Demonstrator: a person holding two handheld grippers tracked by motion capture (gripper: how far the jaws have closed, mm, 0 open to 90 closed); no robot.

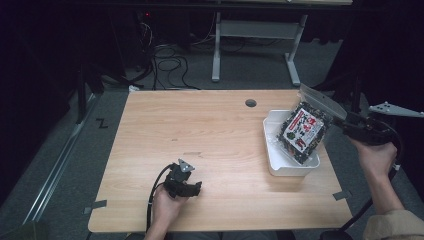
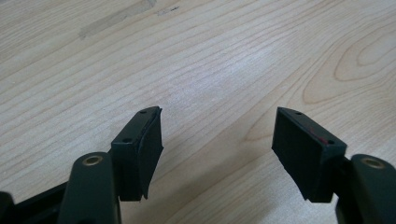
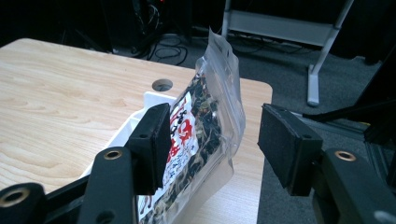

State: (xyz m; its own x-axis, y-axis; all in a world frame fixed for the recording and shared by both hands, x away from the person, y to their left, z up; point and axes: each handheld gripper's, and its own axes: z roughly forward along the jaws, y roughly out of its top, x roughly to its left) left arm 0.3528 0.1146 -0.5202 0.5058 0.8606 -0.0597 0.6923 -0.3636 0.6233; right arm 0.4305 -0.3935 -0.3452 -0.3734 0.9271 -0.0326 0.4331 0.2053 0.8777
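Observation:
A clear bag of dark dried food with a red-and-white label [image 1: 302, 129] stands tilted in a white tray [image 1: 280, 169] at the table's right side. Its top edge sticks up and over the tray's right rim. My right gripper [image 1: 341, 123] reaches in from the right and is open. In the right gripper view the bag [image 3: 205, 93] stands between the jaws of the right gripper [image 3: 217, 122], close against the left pad [image 3: 156, 135] and well apart from the right pad. My left gripper [image 1: 191, 186] rests low at the near middle of the table, open, with only bare wood between its jaws [image 2: 217, 133].
The wooden table [image 1: 210, 130] has a round cable hole [image 1: 250, 103] near its far edge and tape strips at its near corners. The tray sits close to the right edge. Beyond the table are a grey desk frame [image 1: 255, 30] and cables on the floor.

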